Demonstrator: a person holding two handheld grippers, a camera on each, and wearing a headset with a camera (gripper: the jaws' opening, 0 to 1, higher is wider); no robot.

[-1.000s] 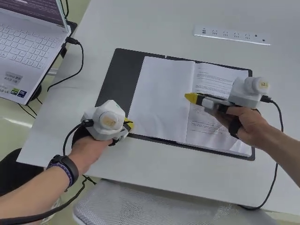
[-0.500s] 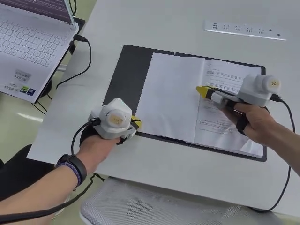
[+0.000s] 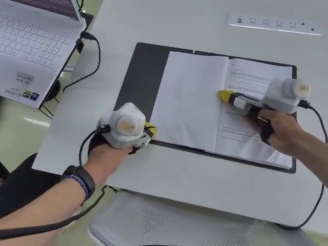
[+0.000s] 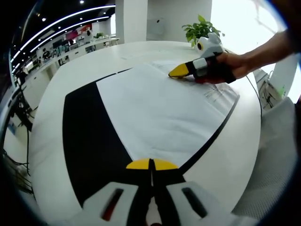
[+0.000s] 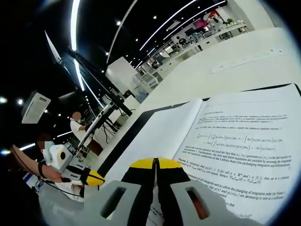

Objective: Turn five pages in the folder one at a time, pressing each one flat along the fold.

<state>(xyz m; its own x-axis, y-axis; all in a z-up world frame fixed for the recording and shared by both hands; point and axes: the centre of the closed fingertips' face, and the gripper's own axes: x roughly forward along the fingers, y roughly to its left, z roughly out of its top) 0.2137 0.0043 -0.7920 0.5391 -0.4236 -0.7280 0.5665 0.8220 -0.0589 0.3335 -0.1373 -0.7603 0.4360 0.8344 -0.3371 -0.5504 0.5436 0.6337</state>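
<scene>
Jaws are held closed: right gripper (image 3: 224, 96) at the fold of the folder (image 3: 138, 72), left gripper (image 3: 149, 131) at its 7 o'clock edge.

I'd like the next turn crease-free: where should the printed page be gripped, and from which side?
Probably grip the printed page at its free right edge, near the lower corner, coming in from the right: it lies flat and is bound at the fold, so only that edge lifts.
</scene>
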